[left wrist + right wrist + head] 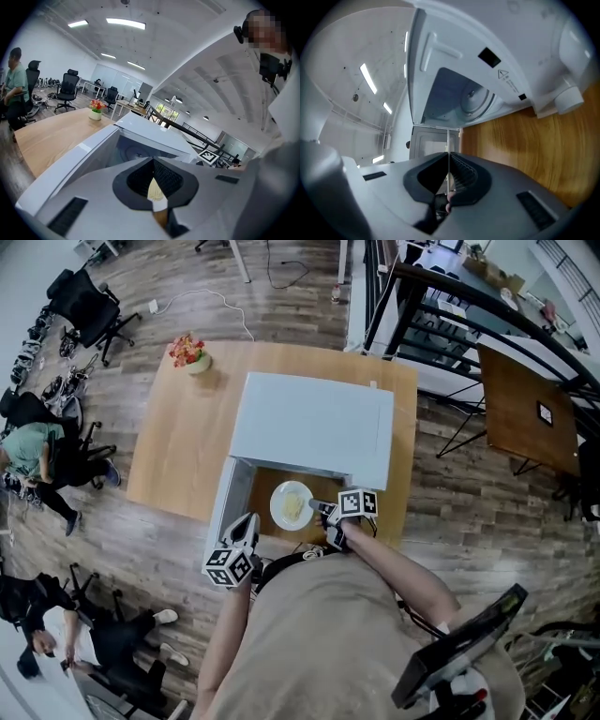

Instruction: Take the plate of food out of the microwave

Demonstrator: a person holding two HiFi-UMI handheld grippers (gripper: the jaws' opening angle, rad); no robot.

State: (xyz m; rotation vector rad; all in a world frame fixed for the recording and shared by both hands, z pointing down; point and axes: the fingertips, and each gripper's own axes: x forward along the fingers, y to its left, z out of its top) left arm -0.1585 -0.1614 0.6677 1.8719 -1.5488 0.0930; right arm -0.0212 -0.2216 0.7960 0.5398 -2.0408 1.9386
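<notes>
The white microwave point(314, 427) stands on a wooden table point(178, 446) with its door point(228, 502) swung open to the left. A white plate point(284, 512) with pale yellow food point(293, 506) is just in front of the open cavity, over the table. My right gripper point(323, 509) is shut on the plate's right rim. In the right gripper view that rim point(448, 140) shows as a thin white edge clamped between the pads, with the cavity point(459, 98) behind it. My left gripper point(250, 519) hangs by the door, shut and holding nothing. In the left gripper view the food point(154, 191) shows beyond the left gripper point(153, 161).
A small vase of flowers point(190, 354) stands at the table's far left corner. People sit among office chairs point(89, 306) at the left. A dark wooden table point(525, 409) and a black railing point(450, 296) are at the right.
</notes>
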